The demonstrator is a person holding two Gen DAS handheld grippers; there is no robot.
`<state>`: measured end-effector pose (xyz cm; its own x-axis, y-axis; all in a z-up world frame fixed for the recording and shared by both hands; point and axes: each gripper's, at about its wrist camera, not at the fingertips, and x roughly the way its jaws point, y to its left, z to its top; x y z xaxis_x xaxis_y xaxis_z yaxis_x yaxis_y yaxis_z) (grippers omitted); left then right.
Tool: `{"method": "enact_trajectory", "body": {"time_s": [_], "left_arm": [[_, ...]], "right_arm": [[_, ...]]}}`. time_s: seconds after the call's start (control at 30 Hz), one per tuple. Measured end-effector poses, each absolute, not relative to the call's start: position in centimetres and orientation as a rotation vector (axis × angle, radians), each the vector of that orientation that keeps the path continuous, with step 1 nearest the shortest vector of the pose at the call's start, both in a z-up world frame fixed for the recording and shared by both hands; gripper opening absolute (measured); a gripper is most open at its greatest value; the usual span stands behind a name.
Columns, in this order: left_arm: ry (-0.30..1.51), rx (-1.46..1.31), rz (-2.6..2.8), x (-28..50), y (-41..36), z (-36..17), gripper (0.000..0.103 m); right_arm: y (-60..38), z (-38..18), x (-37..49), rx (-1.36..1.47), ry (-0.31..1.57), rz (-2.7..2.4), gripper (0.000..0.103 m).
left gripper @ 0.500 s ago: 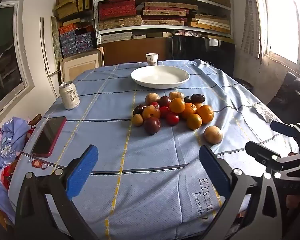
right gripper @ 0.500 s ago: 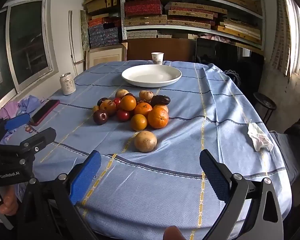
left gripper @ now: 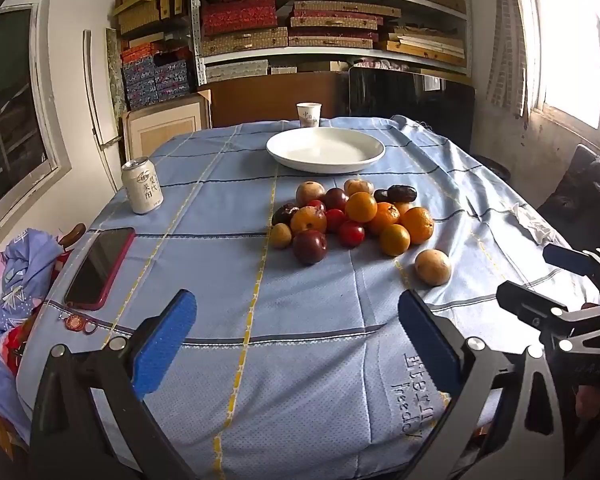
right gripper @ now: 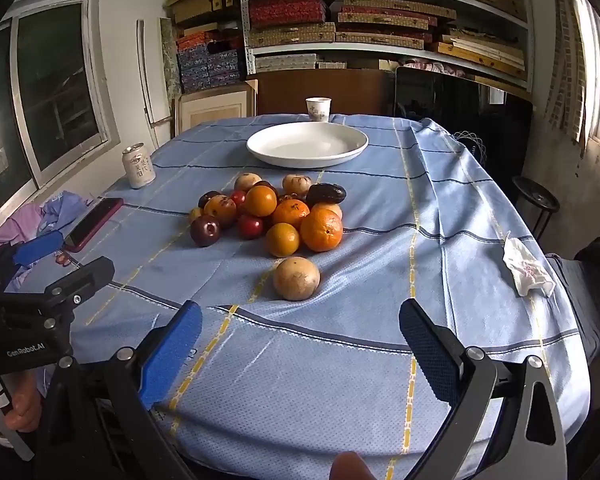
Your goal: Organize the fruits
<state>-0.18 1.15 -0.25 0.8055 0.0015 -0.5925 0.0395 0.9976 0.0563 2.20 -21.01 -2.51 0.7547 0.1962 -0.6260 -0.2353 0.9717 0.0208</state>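
A pile of fruit (left gripper: 352, 218) (right gripper: 272, 212) lies mid-table: oranges, red and dark plums, tan round fruits and dark oblong ones. One tan fruit (left gripper: 433, 267) (right gripper: 297, 278) sits apart, nearest me. An empty white plate (left gripper: 325, 149) (right gripper: 307, 144) stands behind the pile. My left gripper (left gripper: 298, 344) is open and empty over the table's near edge; it also shows at the left of the right wrist view (right gripper: 40, 260). My right gripper (right gripper: 300, 354) is open and empty, short of the tan fruit; it shows at the right of the left wrist view (left gripper: 556, 280).
A drink can (left gripper: 142, 185) and a red-cased phone (left gripper: 100, 267) lie on the left of the blue cloth. A paper cup (left gripper: 309, 114) stands behind the plate. A crumpled tissue (right gripper: 527, 268) lies at the right edge. Shelves of boxes fill the back wall.
Both grippers have edged slightly forward toward the fruit. Nothing on the table has moved.
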Motion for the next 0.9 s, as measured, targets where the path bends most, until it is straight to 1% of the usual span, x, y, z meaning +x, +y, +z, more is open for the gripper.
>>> {"method": "enact_trajectory", "body": {"time_s": [0.33, 0.47, 0.53, 0.67, 0.73, 0.9], "left_arm": [[0.657, 0.056, -0.012, 0.5, 1.1, -0.9, 0.099], [0.665, 0.043, -0.010, 0.7, 1.3, -1.0, 0.099], [0.666, 0.043, -0.009, 0.8, 1.4, -1.1, 0.099], [0.669, 0.042, -0.009, 0.8, 1.4, -1.2, 0.099], [0.668, 0.043, -0.011, 0.8, 1.4, -1.3, 0.099], [0.667, 0.044, -0.008, 0.8, 1.4, -1.3, 0.099]], "right_arm": [[-21.0, -2.7, 2.3, -0.064, 0.675, 0.235, 0.100], [-21.5, -2.9, 2.9, -0.017, 0.687, 0.263, 0.099], [-21.7, -2.9, 2.9, 0.003, 0.657, 0.309, 0.099], [-20.8, -2.9, 2.3, -0.058, 0.577, 0.300, 0.099], [-20.0, -3.2, 2.2, -0.124, 0.582, 0.301, 0.099], [-19.2, -3.1, 2.1, -0.151, 0.585, 0.312, 0.099]]}}
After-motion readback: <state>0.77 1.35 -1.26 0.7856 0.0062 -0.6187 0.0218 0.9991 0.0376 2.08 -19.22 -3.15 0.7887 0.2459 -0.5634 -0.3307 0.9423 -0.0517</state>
